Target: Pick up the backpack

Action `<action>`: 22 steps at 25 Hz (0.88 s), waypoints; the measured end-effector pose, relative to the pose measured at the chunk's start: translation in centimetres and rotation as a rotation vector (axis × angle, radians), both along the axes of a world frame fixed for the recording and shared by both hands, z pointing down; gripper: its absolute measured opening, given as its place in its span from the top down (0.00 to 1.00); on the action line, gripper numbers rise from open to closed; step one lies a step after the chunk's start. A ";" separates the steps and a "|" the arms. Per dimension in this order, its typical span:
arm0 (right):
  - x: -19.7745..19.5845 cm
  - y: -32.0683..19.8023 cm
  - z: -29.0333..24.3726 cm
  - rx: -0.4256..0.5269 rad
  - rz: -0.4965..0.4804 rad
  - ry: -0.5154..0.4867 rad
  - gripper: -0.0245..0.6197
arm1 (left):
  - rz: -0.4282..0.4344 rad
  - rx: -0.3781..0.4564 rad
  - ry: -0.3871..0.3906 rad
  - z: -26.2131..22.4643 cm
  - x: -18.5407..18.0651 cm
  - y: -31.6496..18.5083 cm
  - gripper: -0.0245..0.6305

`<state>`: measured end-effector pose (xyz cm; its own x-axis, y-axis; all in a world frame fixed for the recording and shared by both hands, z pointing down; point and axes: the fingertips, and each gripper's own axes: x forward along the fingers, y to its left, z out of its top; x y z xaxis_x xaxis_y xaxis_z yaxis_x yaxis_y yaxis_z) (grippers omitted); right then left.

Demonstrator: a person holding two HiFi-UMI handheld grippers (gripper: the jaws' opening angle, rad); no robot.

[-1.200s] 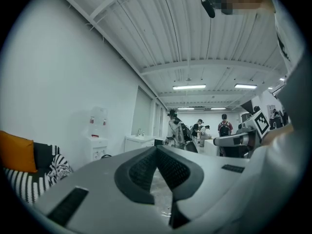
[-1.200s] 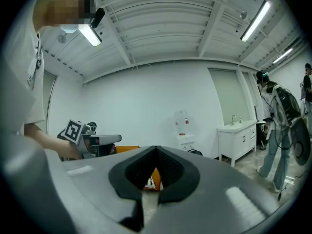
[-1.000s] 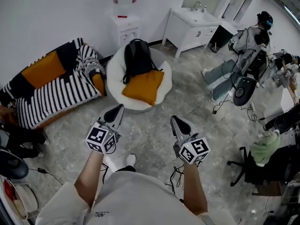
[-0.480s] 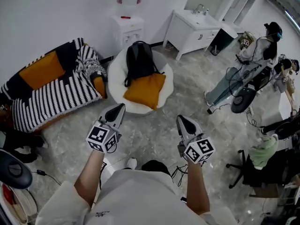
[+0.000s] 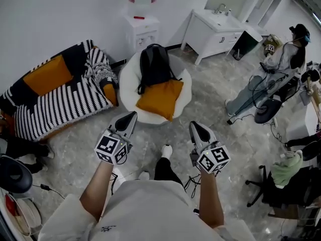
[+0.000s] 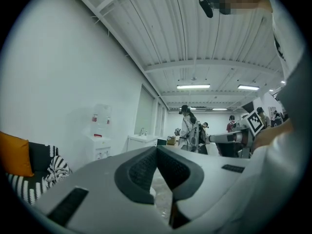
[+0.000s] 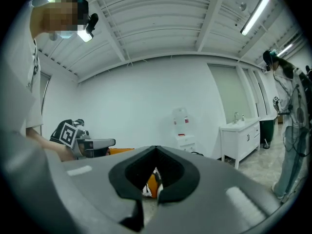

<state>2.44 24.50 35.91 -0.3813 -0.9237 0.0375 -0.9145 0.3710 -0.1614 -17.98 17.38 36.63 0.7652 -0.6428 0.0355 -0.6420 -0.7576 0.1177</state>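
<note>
**gripnoob:** ok so where's the backpack (image 5: 154,64) sitting right now?

**deskjockey:** It's the black one, propped upright against the back of the round white chair (image 5: 127,92), top centre of the head view. There's an orange cushion (image 5: 160,98) on the seat right in front of it, touching its lower end. The chair sits just beside the striped sofa (image 5: 60,103), with the water dispenser (image 5: 143,21) against the wall behind it.

**gripnoob:** and the grippers? anything in them?

**deskjockey:** Nope. The left gripper (image 5: 130,116) has its fingers (image 6: 140,172) pressed together with nothing between them (its own view is really clear on that, the pads meet in one seam). Same story for the right gripper (image 5: 195,126): pads together, nothing pinched, and you only catch a sliver of orange and stripes past the tips. Both are held out level over the marble-look floor (image 5: 160,134), side by side, noses aimed toward the chair. They're well apart from the backpack, with a stretch of floor between.
</note>
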 end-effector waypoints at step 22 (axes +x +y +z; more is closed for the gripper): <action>13.7 -20.7 1.7 -0.048 -0.125 -0.048 0.96 | -0.103 -0.026 -0.047 -0.1 14.6 -17.3 0.97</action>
<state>16.15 3.85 37.62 -0.4961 -0.8662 0.0592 -0.8522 0.4728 -0.2242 -3.37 0.04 36.51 0.6925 -0.7161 0.0877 -0.7213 -0.6847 0.1048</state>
